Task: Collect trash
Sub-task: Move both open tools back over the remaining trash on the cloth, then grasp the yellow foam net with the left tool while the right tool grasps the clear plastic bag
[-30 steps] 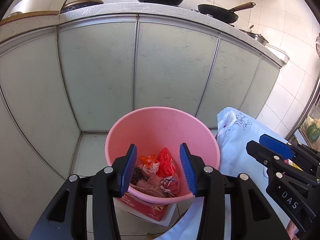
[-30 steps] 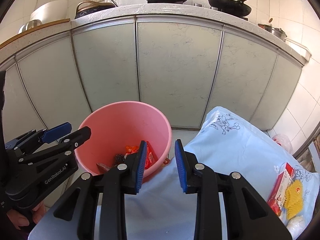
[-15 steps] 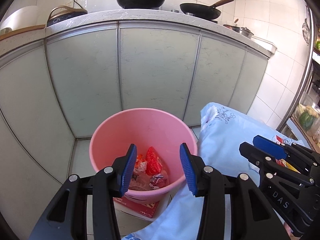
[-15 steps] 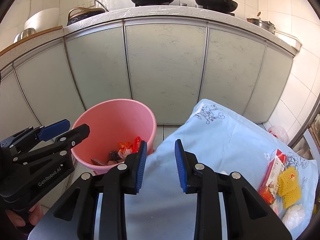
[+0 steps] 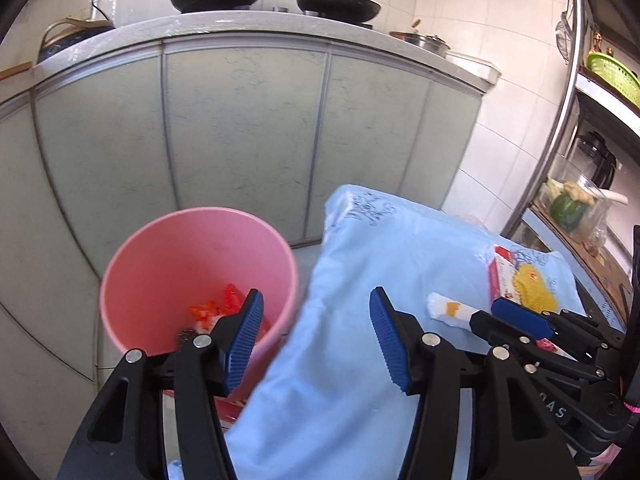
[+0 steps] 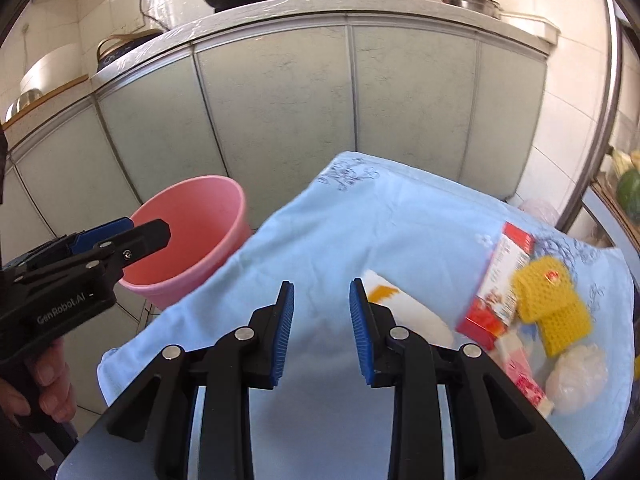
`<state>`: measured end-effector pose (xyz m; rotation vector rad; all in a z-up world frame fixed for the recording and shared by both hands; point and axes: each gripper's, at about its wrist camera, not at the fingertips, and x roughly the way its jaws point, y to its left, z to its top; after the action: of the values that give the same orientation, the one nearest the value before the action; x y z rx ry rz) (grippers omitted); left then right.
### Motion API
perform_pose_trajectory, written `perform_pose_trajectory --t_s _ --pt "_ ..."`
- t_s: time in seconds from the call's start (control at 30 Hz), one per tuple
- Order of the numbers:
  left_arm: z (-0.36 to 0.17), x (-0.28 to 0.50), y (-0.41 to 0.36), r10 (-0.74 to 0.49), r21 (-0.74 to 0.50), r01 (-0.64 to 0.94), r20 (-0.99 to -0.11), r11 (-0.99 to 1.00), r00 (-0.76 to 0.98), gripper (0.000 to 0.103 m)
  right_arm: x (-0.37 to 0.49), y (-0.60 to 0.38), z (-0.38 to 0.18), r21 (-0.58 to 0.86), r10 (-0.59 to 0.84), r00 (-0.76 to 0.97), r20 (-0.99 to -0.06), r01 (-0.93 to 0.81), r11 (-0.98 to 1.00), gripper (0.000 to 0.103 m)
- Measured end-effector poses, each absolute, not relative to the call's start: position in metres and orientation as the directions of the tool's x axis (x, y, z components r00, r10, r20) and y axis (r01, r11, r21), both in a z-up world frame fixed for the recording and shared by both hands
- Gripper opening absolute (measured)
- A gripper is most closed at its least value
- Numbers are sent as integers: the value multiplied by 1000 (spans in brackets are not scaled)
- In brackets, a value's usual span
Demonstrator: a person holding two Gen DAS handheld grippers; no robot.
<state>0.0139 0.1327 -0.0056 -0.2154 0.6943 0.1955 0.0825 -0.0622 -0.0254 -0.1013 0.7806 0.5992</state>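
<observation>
My left gripper (image 5: 316,340) has its jaws wide apart, and they have just been opening more. Nothing sits between them; I only see the blue cloth (image 5: 360,360) under that gap. My right gripper (image 6: 322,332) has its jaws at a middle gap, not wide and not closed, and nothing is held there either.

The pink bucket (image 5: 160,248) stands on the floor by the cupboard doors, to the left of the cloth. It already has red and orange wrappers (image 5: 216,308) at the bottom.

The trash I still need lies on the blue cloth, off to the right. The closest piece is a white packet with an orange mark (image 6: 400,304). In the right wrist view it lies just beside the right finger (image 6: 360,332), partly hidden behind it. Its long side seems to run from upper left to lower right, slanting away from the finger. Further right are a red and white box (image 6: 496,280), a yellow knitted thing (image 6: 552,304), a pink packet (image 6: 524,376) and a white crumpled bag (image 6: 576,376), all bunched close together.

So I think my right gripper is the nearer one, and it needs to slide a little to the right to get the white packet between its jaws. My left gripper is nearer the bucket and farther from the pile
</observation>
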Motion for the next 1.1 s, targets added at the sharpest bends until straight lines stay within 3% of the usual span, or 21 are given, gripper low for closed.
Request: perform_pose_trajectory --t_s 0.23,0.33,0.6,1.03,1.1 --pt "-15 37 100 2 -161 -150 -675 975 738 58 81 -123 -18 113 417 622 -663 -467 877 30" --pt "-17 51 81 -41 -162 -97 -685 982 727 59 80 -151 -15 102 379 654 -655 -420 902 39" --pt "-33 86 37 -139 -179 8 -735 984 664 59 92 -217 -25 126 283 672 -685 -273 954 39" --pt "-40 144 -40 -261 -177 199 -778 964 571 59 111 -254 -48 230 281 639 -716 -164 959 39" --pt "-45 152 -53 -270 -166 232 -792 958 547 59 112 -256 -51 234 282 633 -721 -160 959 43"
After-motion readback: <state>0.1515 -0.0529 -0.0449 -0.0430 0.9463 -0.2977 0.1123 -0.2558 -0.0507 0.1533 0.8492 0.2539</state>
